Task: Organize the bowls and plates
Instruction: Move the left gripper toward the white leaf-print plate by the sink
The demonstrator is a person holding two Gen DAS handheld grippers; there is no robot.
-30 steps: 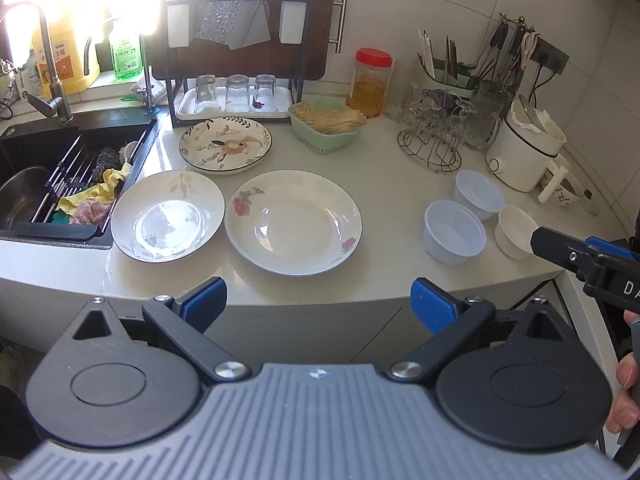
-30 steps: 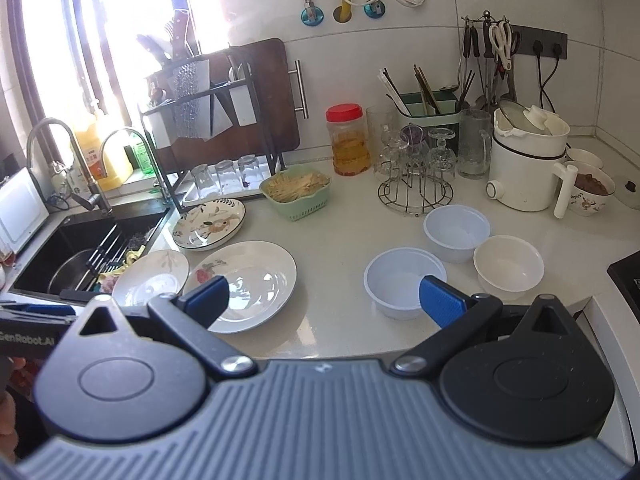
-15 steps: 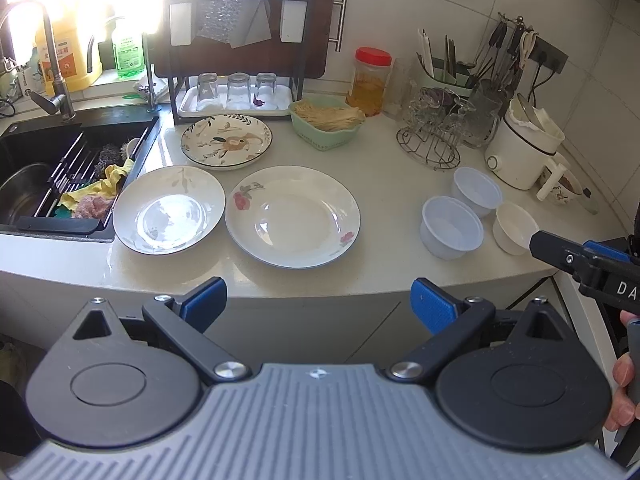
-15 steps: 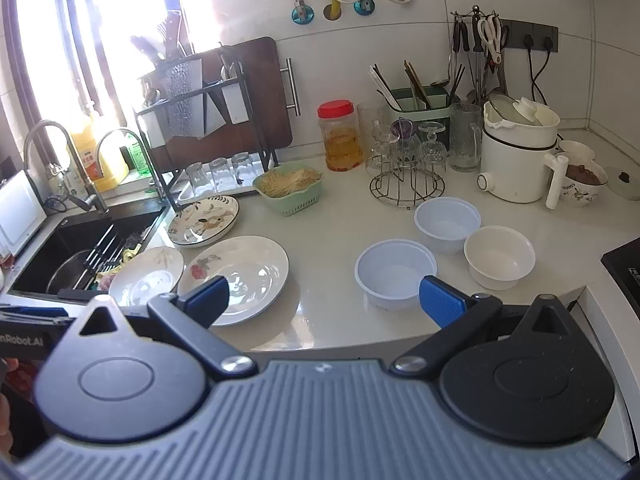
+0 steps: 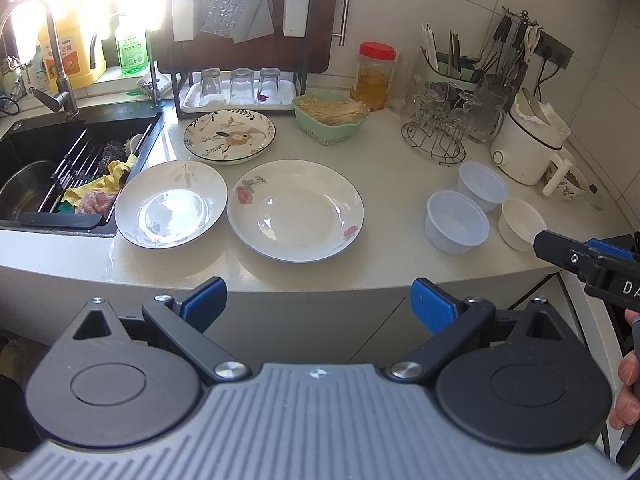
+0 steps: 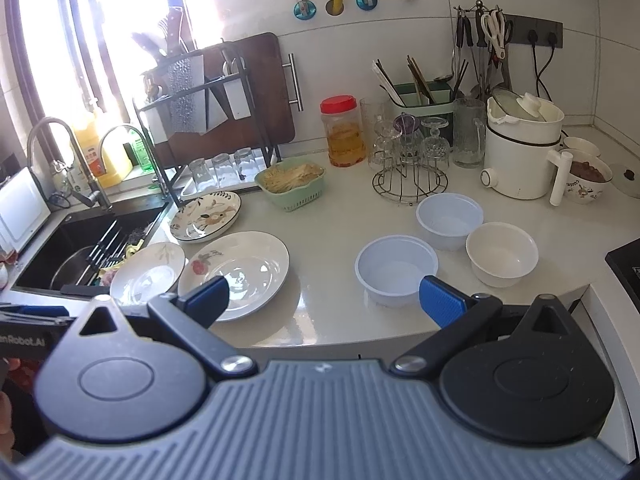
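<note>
kitchen counter (image 5: 400, 184), three empty bowls (image 6: 396, 274), green basket (image 5: 330, 120) of sticks, both grippers (image 5: 318, 300) wide

On the bench (image 5: 392, 168), three plates sit right of the sink (image 5: 48, 168): one (image 5: 171, 204) beside the sink, one (image 5: 295, 210) to its right, one (image 5: 229, 136) behind them. Well to the right, three bowls cluster: two (image 5: 457, 222) (image 5: 482, 186) side by side, the third (image 5: 521, 223) rightmost. A basket (image 5: 330, 122) stands behind the plates.
</note>
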